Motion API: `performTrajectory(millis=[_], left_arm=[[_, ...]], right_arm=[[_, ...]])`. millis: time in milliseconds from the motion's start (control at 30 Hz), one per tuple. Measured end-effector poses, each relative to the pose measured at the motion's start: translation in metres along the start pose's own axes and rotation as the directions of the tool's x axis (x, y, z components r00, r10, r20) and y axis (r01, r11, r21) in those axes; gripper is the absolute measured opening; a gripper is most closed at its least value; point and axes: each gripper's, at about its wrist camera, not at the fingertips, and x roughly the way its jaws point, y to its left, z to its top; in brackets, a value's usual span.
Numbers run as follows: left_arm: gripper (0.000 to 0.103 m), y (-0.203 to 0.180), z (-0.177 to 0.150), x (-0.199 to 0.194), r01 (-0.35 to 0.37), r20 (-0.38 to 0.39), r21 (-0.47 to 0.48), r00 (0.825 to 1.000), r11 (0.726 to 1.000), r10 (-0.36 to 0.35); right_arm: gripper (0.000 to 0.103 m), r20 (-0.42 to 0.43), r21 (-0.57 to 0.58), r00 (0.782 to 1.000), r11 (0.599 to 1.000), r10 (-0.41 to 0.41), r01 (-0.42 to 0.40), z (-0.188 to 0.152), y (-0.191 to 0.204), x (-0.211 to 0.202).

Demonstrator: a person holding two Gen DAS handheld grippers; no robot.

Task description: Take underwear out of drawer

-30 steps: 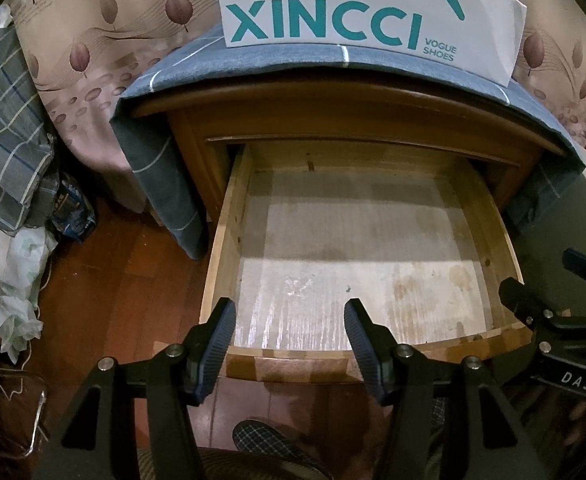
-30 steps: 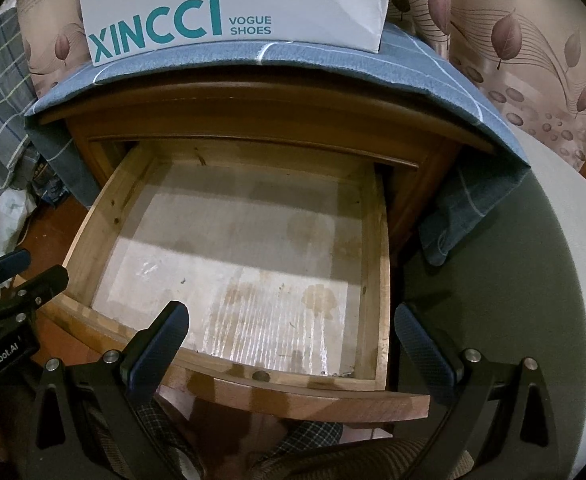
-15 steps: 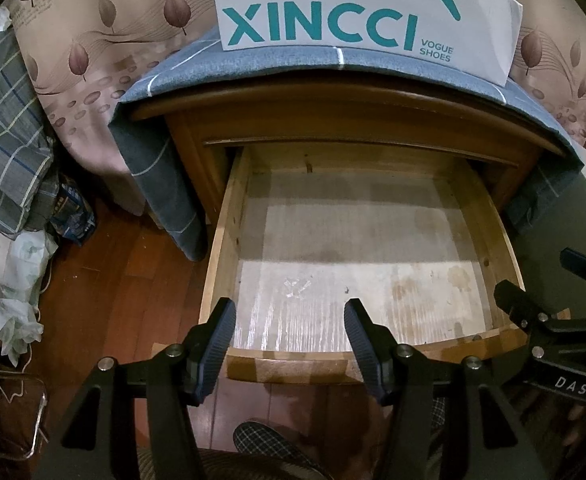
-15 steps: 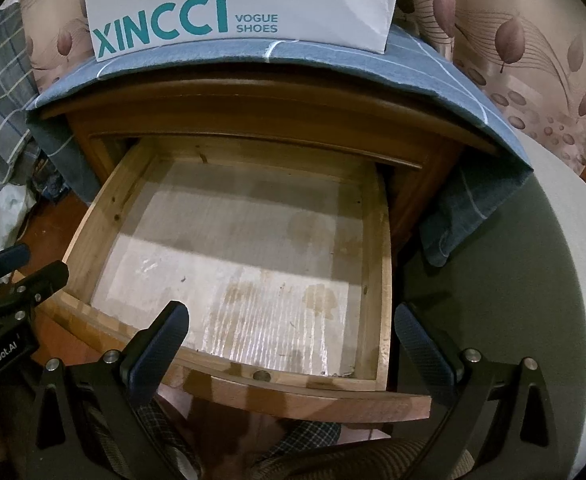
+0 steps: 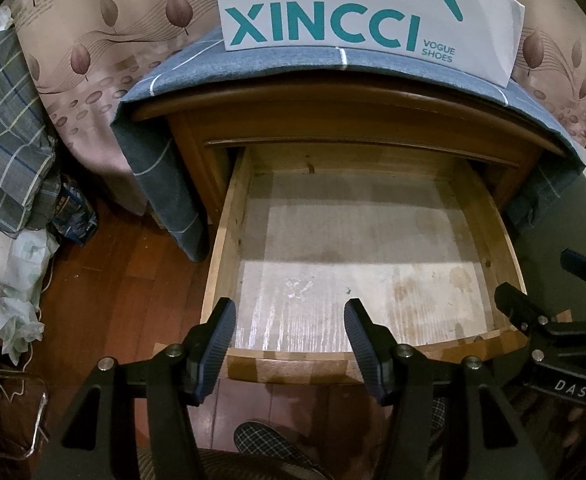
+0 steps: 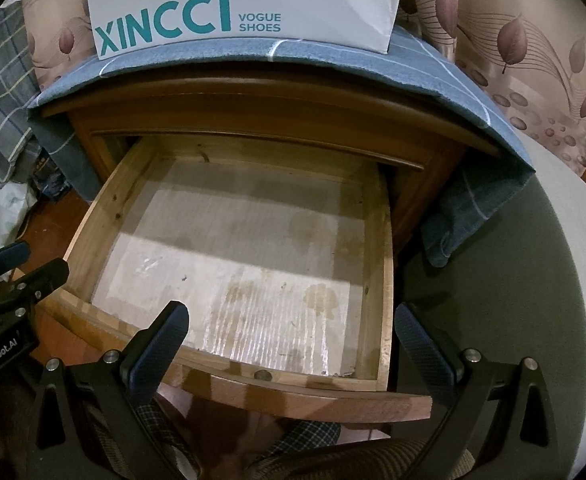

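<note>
The drawer (image 5: 357,256) stands pulled out, no underwear visible inside. Left gripper (image 5: 289,340) half-spread, right gripper (image 6: 293,340) wide, both empty; removal looks finished.

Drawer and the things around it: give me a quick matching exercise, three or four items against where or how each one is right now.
Things:
1. drawer
2. shoe box
3. blue cloth
4. left gripper

States or places:
A. stands on top of the nightstand
B. pulled out, with nothing lying on its stained lining
C. open, hovering over the drawer's front edge
D. draped over the nightstand, hanging down its sides

Pairs: 1-B, 2-A, 3-D, 4-C
</note>
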Motion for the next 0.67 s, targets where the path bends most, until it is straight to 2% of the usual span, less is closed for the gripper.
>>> performTrajectory(millis=[667], left_arm=[[0.058,0.0008,0.0005,-0.0002,0.01,0.001,0.002,1.0,1.0,-0.01]], right_arm=[[0.102,-0.002,-0.009,1.0,1.0,-0.001,0.001,-0.0011,0.0008,0.0004]])
